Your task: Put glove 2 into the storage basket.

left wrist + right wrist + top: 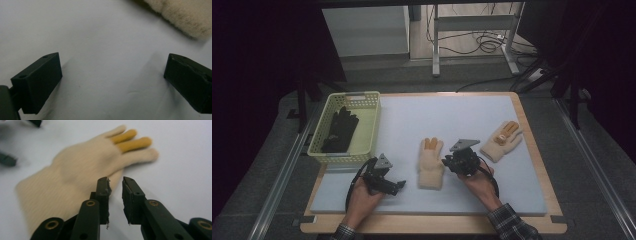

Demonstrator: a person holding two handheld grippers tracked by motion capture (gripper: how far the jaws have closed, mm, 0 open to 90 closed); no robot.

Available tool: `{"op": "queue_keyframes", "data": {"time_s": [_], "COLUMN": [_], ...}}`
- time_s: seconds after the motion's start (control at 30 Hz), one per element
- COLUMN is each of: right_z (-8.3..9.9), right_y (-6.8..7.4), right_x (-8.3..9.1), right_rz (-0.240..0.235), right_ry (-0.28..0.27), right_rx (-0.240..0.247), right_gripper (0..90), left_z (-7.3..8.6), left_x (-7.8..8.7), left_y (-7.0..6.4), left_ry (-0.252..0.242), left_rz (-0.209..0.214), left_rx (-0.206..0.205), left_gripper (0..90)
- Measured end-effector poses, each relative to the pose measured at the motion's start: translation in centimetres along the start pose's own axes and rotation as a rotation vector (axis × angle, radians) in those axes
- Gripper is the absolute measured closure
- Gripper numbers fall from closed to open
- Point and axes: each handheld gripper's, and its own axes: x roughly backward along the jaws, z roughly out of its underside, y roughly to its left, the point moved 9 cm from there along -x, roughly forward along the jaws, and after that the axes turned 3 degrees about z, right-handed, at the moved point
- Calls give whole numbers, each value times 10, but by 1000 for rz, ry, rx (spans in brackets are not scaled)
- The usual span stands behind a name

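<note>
Both grippers flank cream glove (431,163); basket (371,130) holds black glove (340,129).

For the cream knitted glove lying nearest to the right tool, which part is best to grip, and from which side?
Probably the thumb-side edge of the cream knitted glove with two orange fingers. It lies flat on the white foam mat, so pinch a fold of fabric from above. The right tool sits at that edge, jaws slightly apart. The left tool is wide open near the cuff.
</note>
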Motion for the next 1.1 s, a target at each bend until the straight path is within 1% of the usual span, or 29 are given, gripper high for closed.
{"op": "queue_keyframes", "data": {"time_s": [0.07,0.13,0.17,0.2,0.23,0.27,0.3,0.33,0.37,0.4,0.43,0.53,0.6,0.63,0.67,0.7,0.73,0.77,0.83,0.9,1.0,1.1], "right_z": [-6,-10,-11,-11,-9,-6,-5,-5,-5,-6,-7,-19,-24,-24,-24,-22,-19,-15,-9,-5,-1,1], "right_y": [-5,-6,-6,-5,-4,-3,0,2,2,3,4,7,7,5,2,-1,-8,-13,-22,-27,-29,-31], "right_x": [-9,-17,-22,-28,-33,-36,-37,-37,-36,-33,-30,-12,-5,-3,-2,-2,-4,-5,-5,-4,0,5], "right_rz": [-4,-17,-20,-20,-20,-19,-35,-41,-29,-4,9,41,55,78,109,129,151,160,164,152,124,111], "right_ry": [5,9,17,37,55,71,63,57,61,66,55,-13,-34,-35,-25,-16,1,12,19,20,13,6], "right_rx": [-22,-32,-35,-36,-37,-36,-45,-66,-72,-51,-34,10,29,37,46,46,37,22,-11,-32,-41,-46], "right_gripper": [695,647,630,624,647,727,823,855,869,875,875,871,859,847,818,797,767,752,727,711,670,647], "left_z": [0,0,0,0,0,0,0,0,0,0,0,0,0,0,0,0,0,0,0,0,0,0], "left_x": [0,0,0,0,0,0,0,0,0,0,0,0,0,0,0,0,0,0,0,0,0,0], "left_y": [0,0,0,0,0,0,0,0,0,0,0,0,0,0,0,0,0,0,0,0,0,0], "left_ry": [0,0,0,-1,-1,-1,-1,-1,0,-1,-1,0,0,0,0,0,0,0,0,0,0,0], "left_rz": [1,1,1,1,1,1,1,1,1,1,1,1,0,0,0,0,0,0,1,1,1,1], "left_rx": [3,3,3,3,3,3,2,2,3,3,3,1,0,-1,-1,0,0,-1,0,3,3,3], "left_gripper": [17,17,17,17,17,17,17,17,17,17,17,17,17,17,17,17,17,17,17,17,17,17]}}
